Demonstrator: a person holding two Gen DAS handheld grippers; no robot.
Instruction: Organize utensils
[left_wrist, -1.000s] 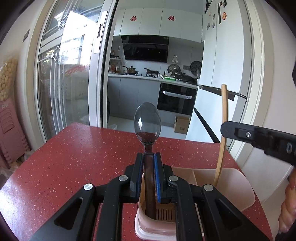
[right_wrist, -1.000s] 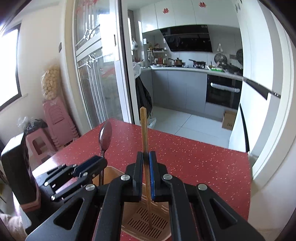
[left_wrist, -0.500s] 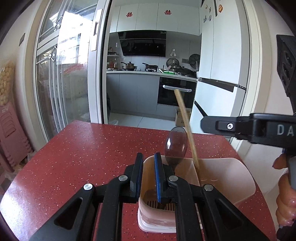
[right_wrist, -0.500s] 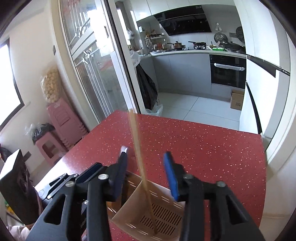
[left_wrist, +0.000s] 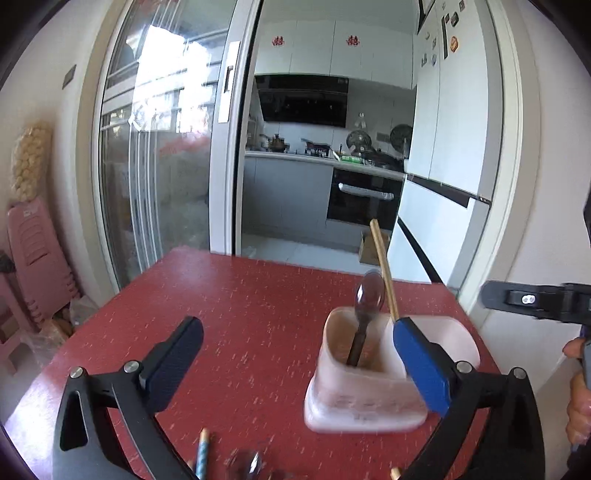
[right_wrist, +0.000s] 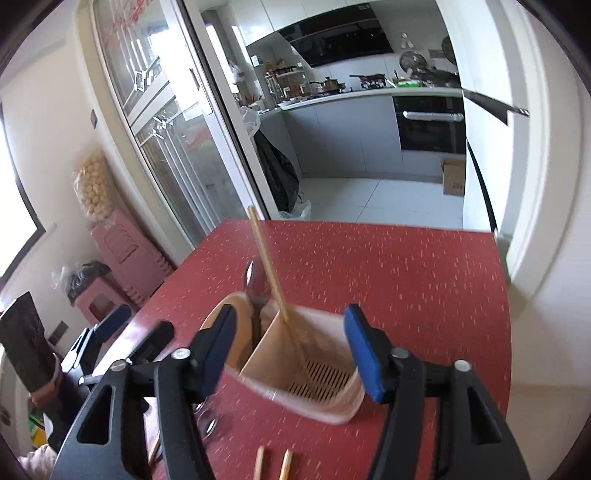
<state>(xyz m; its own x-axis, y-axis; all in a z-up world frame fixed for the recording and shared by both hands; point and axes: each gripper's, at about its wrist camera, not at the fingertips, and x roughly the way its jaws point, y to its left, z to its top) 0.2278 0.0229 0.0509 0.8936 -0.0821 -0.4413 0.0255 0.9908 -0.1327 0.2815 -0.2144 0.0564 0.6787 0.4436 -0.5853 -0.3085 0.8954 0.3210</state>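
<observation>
- On the red speckled tabletop (left_wrist: 258, 314) I see the pale pink utensil holder (left_wrist: 354, 406), standing upright towards the right side in my left wrist view and just ahead of my right fingers in the other.
- A divider splits the holder into two compartments; the dark spoon (left_wrist: 365, 314) stands bowl-up in one, leaning on the rim.
- The wooden chopstick (right_wrist: 277, 288) stands tilted in the neighbouring compartment, its lower end on the slotted floor there and its upper part leaning towards the spoon's side.
- Spoon and chopstick cross close together above the rim; I cannot tell whether they touch.
- My left gripper (left_wrist: 295, 362) has its fingers spread wide and grasps nothing; the right blue pad overlaps the holder's near wall in the picture.
- My right gripper (right_wrist: 291, 347) is likewise released, fingers spread either side of the holder, with nothing between them.
- At the near edge of the tabletop lie more utensils: two wooden chopstick ends (right_wrist: 273, 461) below my right gripper, and a blue-patterned stick (left_wrist: 202, 454) beside a blurred shiny piece in the left view.
- Beyond the tabletop, a sliding glass door (left_wrist: 166, 166) opens onto a grey kitchen (left_wrist: 325, 177), with stacked pink stools (right_wrist: 122, 251) by the wall.
</observation>
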